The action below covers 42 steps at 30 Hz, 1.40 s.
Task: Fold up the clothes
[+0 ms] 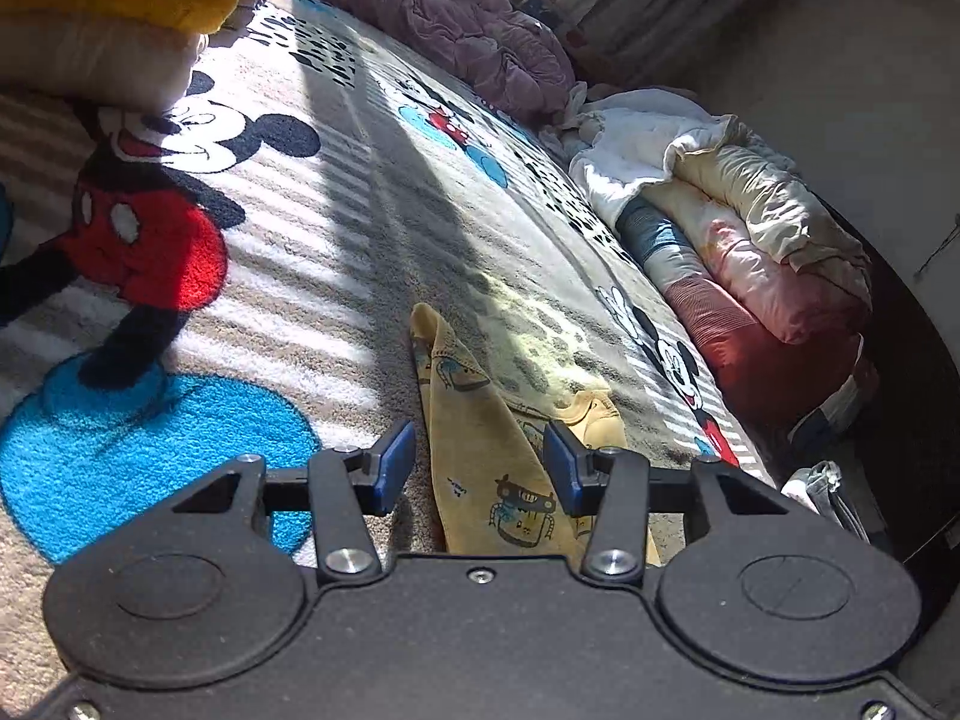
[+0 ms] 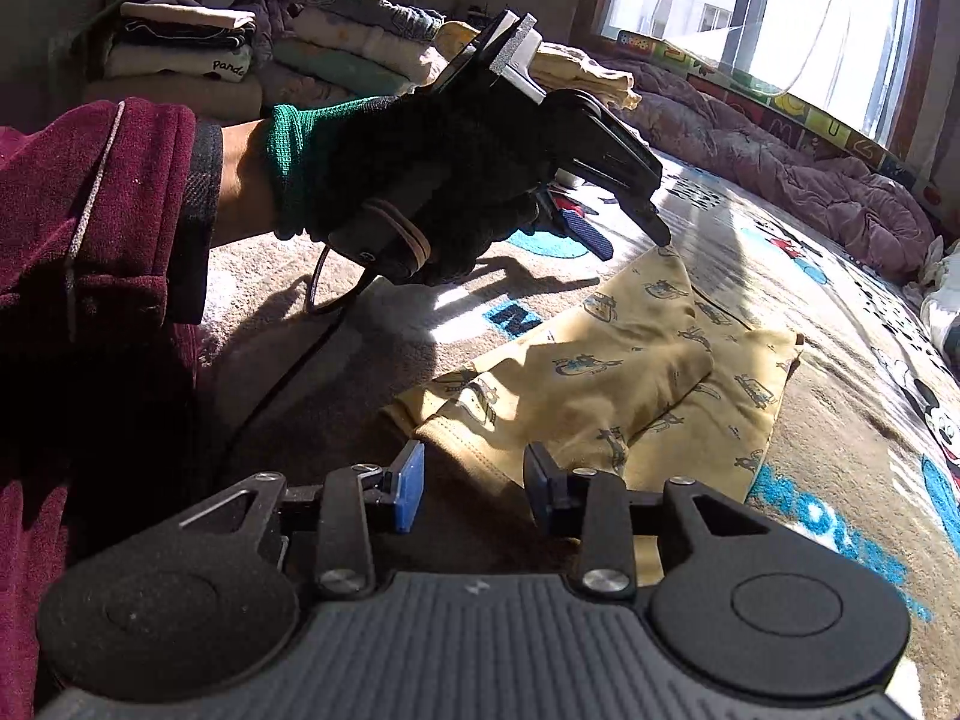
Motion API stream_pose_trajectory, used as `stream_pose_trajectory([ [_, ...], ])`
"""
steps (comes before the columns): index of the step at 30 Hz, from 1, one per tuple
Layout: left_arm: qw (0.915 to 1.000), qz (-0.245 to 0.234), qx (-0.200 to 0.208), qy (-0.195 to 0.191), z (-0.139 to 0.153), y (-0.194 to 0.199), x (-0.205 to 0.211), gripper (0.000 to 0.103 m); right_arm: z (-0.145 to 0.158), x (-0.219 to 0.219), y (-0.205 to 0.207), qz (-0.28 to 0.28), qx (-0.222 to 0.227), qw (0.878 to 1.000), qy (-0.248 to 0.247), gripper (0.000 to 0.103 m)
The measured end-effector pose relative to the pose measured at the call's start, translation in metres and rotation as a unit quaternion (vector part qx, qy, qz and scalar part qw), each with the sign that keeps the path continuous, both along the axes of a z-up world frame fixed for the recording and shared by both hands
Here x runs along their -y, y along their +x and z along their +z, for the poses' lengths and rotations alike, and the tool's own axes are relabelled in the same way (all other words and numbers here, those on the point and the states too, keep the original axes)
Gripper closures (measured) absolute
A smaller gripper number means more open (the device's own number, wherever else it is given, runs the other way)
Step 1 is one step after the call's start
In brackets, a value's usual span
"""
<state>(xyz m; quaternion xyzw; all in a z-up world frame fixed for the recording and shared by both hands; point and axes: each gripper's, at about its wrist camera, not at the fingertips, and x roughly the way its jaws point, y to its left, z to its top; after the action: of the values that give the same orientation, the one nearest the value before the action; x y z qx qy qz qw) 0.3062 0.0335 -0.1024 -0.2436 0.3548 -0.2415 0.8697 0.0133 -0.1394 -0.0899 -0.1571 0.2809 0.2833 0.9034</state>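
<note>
The yellow garment (image 2: 636,372), printed with small vehicles, lies partly folded and creased on the Mickey Mouse blanket (image 1: 288,222), one layer doubled over another. The left gripper (image 1: 479,468) hovers over its near end, jaws wide apart, gripping nothing. The right gripper (image 2: 474,483) sits at the garment's near edge, also open and empty. Stacks of folded clothes (image 2: 336,54) rest at the far left; a rumpled purple quilt (image 2: 798,180) lies along the far side under the window.

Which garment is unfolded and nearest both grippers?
The yellow car-print garment, spread on the Mickey rug before both open grippers; the others sit folded in the stacks behind.
</note>
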Motion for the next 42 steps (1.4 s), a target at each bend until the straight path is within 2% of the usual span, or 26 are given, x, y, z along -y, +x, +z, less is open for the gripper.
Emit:
stream_pose_trajectory([
  [2,0.9998,-0.011,0.007,0.017,0.000,0.015,0.003,0.065,-0.003,0.002,-0.001,-0.009,0.000,1.000,0.020,0.064],
  [6,0.9977,-0.048,0.008,0.047,0.002,0.034,0.008,0.085,-0.008,0.007,-0.005,-0.020,0.007,0.998,0.054,0.062],
  [8,0.9964,-0.062,0.006,0.058,0.003,0.039,0.011,0.086,-0.009,0.009,-0.006,-0.025,0.012,0.997,0.067,0.062],
  [11,0.9954,-0.072,0.014,0.061,0.005,0.043,0.013,0.098,-0.009,0.013,-0.004,-0.029,0.021,0.996,0.079,0.060],
  [14,0.9959,-0.073,0.013,0.053,0.006,0.051,0.016,0.101,-0.008,0.017,0.000,-0.038,0.028,0.995,0.092,0.058],
  [19,0.9984,-0.053,-0.020,0.007,-0.006,0.069,0.011,0.103,-0.010,0.023,0.008,-0.048,0.037,0.992,0.107,0.058],
  [27,0.9986,-0.024,-0.036,-0.029,-0.015,0.072,0.007,0.103,-0.016,0.011,0.009,-0.026,0.049,0.996,0.075,0.056],
  [32,0.9987,-0.015,-0.036,-0.031,-0.018,0.073,0.005,0.103,-0.018,0.003,0.005,-0.009,0.033,0.997,0.066,0.056],
  [37,0.9994,-0.011,-0.026,-0.019,-0.012,0.069,0.006,0.102,-0.009,0.012,0.003,-0.035,0.040,0.994,0.094,0.056],
  [40,1.0000,0.000,-0.007,0.003,-0.001,0.058,0.007,0.102,-0.010,0.013,0.003,-0.037,0.066,0.993,0.087,0.053],
  [42,0.9996,0.007,0.006,0.028,0.007,0.047,0.009,0.102,-0.019,0.007,0.014,-0.041,0.045,0.996,0.070,0.047],
])
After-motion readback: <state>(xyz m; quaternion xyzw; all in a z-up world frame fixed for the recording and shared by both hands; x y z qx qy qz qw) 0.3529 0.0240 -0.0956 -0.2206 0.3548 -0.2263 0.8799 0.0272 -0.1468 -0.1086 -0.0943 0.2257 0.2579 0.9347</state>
